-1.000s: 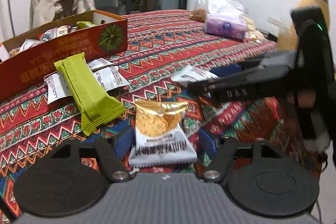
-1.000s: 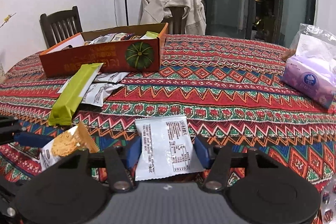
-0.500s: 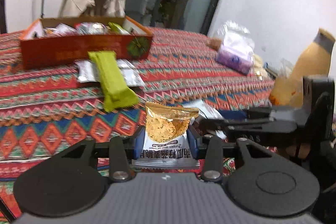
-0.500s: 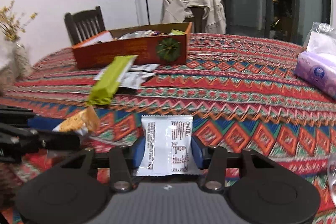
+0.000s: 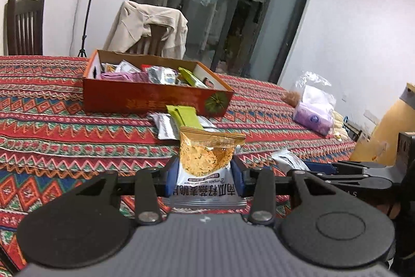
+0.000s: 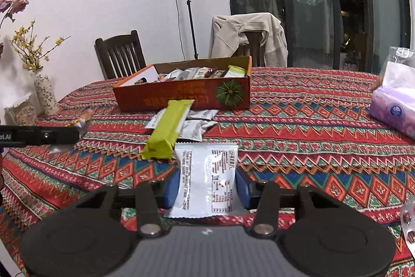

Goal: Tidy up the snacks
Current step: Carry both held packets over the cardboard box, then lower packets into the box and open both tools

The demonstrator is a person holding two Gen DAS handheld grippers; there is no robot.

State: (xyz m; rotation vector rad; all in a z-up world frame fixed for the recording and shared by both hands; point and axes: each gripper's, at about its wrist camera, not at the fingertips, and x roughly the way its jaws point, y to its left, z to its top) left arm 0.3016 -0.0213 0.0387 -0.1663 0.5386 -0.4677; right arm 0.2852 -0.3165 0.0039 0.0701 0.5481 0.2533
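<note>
While both grippers' fingers (image 5: 237, 177) clamp a gold packet (image 5: 207, 160) and a white packet (image 6: 206, 178), carry both level to the orange box (image 6: 186, 92).

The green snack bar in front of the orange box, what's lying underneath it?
The green snack bar lies across several flat silver packets on the tablecloth. How many sit beneath it can't be counted; the bar covers their middles.

The snack packet (image 5: 205, 168) pinched in my left gripper (image 5: 205, 179) carries Chinese print, seen upside down, "南瓜籽燕麦脆片", under a small blurred English line. On the side of my left gripper (image 6: 39, 136) I read "ot.AI". The white packet's (image 6: 206, 178) fine print is too small.
</note>
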